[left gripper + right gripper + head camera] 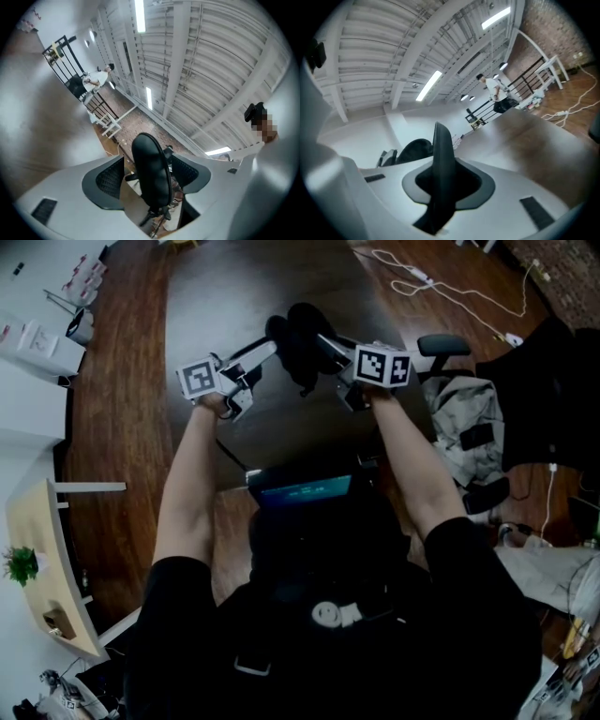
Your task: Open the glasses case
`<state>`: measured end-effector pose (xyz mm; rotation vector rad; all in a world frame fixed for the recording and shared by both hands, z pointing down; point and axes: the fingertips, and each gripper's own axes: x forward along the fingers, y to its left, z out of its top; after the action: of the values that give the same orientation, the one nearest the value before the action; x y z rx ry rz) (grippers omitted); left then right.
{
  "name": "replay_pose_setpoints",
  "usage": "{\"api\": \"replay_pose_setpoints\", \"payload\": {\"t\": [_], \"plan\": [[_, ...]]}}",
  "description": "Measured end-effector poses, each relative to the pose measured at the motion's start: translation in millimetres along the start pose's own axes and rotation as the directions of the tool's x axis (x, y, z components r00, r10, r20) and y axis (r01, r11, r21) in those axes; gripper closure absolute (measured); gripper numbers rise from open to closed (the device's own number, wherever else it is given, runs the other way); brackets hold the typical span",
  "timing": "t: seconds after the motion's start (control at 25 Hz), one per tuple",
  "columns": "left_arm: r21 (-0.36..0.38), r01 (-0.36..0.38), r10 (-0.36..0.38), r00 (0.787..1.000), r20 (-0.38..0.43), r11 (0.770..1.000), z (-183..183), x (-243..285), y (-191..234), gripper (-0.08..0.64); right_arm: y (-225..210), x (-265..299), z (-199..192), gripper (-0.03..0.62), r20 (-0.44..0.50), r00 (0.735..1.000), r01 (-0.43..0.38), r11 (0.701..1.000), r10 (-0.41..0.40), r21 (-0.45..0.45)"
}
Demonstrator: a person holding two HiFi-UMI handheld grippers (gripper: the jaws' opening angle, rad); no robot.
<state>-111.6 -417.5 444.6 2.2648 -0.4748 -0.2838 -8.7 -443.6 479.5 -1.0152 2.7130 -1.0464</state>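
Observation:
Over the dark table (216, 287) in the head view, a black glasses case (300, 352) sits between my two grippers. My left gripper (270, 341) reaches it from the left and my right gripper (325, 341) from the right. In the left gripper view the case (151, 164) stands edge-on between the wide jaws of the left gripper (147, 177); a sliver of background shows beside one pad (105, 180). In the right gripper view the right gripper (440, 187) is shut on a thin black flap of the case (442, 150).
An office chair (469, 427) draped with clothing stands to the right of the table. White cables (450, 292) trail over the wooden floor beyond it. A lit screen (305, 491) sits near the person's chest. A pale desk (47, 559) stands at the left.

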Motion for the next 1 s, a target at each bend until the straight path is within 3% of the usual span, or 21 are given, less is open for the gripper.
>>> {"api": "replay_pose_setpoints", "payload": {"t": [0.08, 0.24, 0.28, 0.36, 0.4, 0.48, 0.6, 0.68, 0.88, 0.96, 1.0], "plan": [[0.036, -0.068, 0.066, 0.996, 0.052, 0.997, 8, -3, 10, 0.249, -14, -3, 0, 0.531, 0.009, 0.997, 0.081, 0.997, -0.081, 0.005], [0.057, -0.199, 0.198, 0.980, 0.020, 0.978, -11, 13, 32, 0.249, -19, 1, -10, 0.531, -0.015, 0.976, 0.216, 0.973, -0.218, -0.079], [0.071, -0.270, 0.270, 0.963, 0.011, 0.960, -16, 15, 43, 0.249, -14, 4, -12, 0.531, -0.022, 0.976, 0.214, 0.971, -0.217, -0.107], [0.136, -0.411, 0.415, 0.910, -0.001, 0.901, -19, 15, 63, 0.252, 0, 11, -16, 0.531, -0.025, 0.985, 0.169, 0.980, -0.172, -0.108], [0.152, -0.444, 0.449, 0.893, -0.002, 0.883, -19, 13, 67, 0.330, 4, 13, -18, 0.531, -0.025, 0.987, 0.154, 0.985, -0.157, -0.076], [0.098, -0.443, 0.444, 0.896, 0.006, 0.891, -16, 8, 69, 0.454, 1, 15, -27, 0.531, -0.046, 0.991, 0.126, 0.991, -0.125, 0.041], [-0.007, -0.376, 0.376, 0.927, -0.013, 0.927, -23, 9, 66, 0.487, -8, 10, -46, 0.524, -0.087, 0.995, 0.070, 0.980, -0.054, 0.188], [-0.045, -0.339, 0.339, 0.941, -0.016, 0.940, -25, 9, 63, 0.507, -10, 7, -53, 0.495, -0.110, 0.992, 0.075, 0.985, -0.059, 0.152], [-0.091, -0.267, 0.266, 0.964, -0.016, 0.959, -25, 9, 57, 0.512, -8, 5, -48, 0.461, -0.125, 0.990, 0.064, 0.997, -0.068, -0.039], [-0.086, -0.268, 0.266, 0.963, -0.039, 0.960, -29, 12, 62, 0.512, -9, 7, -43, 0.463, -0.121, 0.991, 0.055, 0.995, -0.065, -0.082], [-0.074, -0.280, 0.276, 0.959, -0.057, 0.957, -32, 13, 65, 0.512, -11, 9, -41, 0.519, -0.125, 0.989, 0.062, 0.992, -0.075, -0.109]]}}
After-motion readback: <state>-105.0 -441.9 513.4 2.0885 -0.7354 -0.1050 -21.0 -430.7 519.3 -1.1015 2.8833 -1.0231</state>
